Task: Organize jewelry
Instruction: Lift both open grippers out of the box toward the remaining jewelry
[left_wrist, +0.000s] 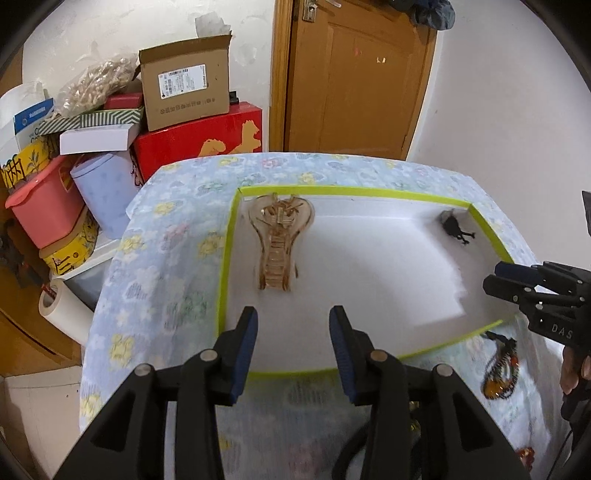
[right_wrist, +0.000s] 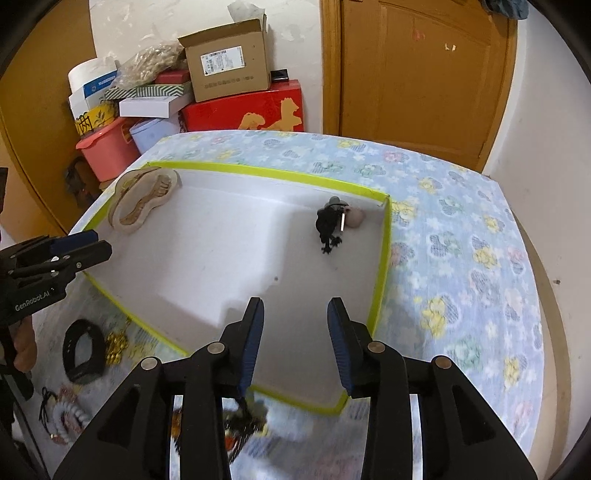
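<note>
A shallow white tray with a yellow-green rim (left_wrist: 225, 258) (right_wrist: 384, 266) lies on the flowered cloth. A beige beaded necklace (left_wrist: 277, 236) (right_wrist: 144, 203) lies in its far left corner. In the far right corner sits a black ornament (left_wrist: 453, 226) (right_wrist: 328, 223) next to a pinkish bead. My left gripper (left_wrist: 293, 321) (right_wrist: 99, 242) hangs open over the tray's near left edge, with nothing between its fingers. My right gripper (right_wrist: 295, 314) (left_wrist: 495, 277) is open over the near right part of the tray and holds nothing. Just below its fingers a black and orange necklace (right_wrist: 240, 424) (left_wrist: 500, 373) lies on the cloth.
A black bangle (right_wrist: 83, 350), a gold piece (right_wrist: 116, 345) and a white rope bracelet (right_wrist: 66, 413) lie on the cloth near the tray's front left. Stacked boxes (left_wrist: 184, 88) and tubs stand behind the table on the left. A wooden door (left_wrist: 354, 74) is behind.
</note>
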